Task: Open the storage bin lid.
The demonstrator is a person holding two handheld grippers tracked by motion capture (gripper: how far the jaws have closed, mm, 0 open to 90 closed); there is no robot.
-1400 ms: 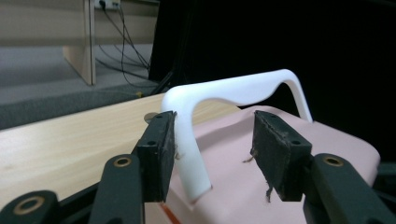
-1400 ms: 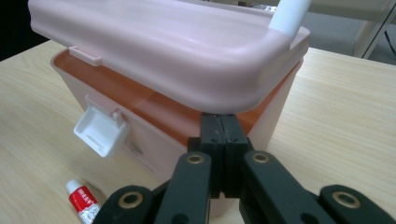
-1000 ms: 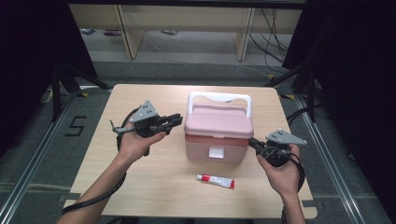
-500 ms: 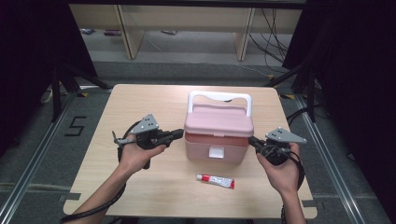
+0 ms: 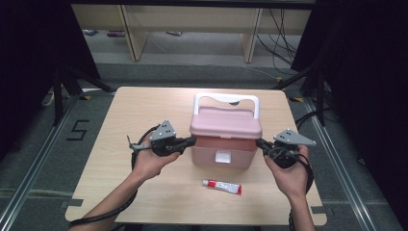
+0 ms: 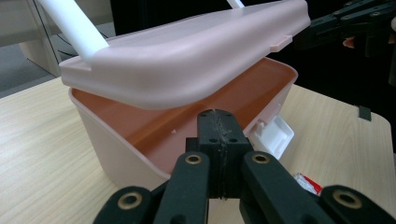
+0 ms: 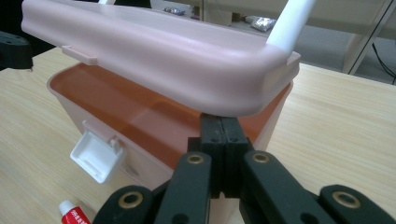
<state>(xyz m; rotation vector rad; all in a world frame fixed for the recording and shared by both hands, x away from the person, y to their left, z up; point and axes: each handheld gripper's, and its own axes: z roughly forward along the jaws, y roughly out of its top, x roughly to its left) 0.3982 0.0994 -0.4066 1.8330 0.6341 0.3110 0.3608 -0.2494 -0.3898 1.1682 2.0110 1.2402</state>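
Pink box (image 5: 222,144) sits mid-table, lid (image 5: 226,123) raised ajar. Left gripper (image 5: 192,141) at 9 o'clock and right gripper (image 5: 259,143) at 3 o'clock, both shut and empty, prop the lid edges. Tube (image 5: 222,186) lies at 6 o'clock.

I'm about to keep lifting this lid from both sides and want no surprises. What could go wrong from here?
1. The pink lid seems to rest only on the shut tips of the left gripper and right gripper, unclamped, so it may slip off and drop.
2. Uneven lifting could shove or tip the box.
3. The white latch hangs loose in front and might catch when the lid closes on it.
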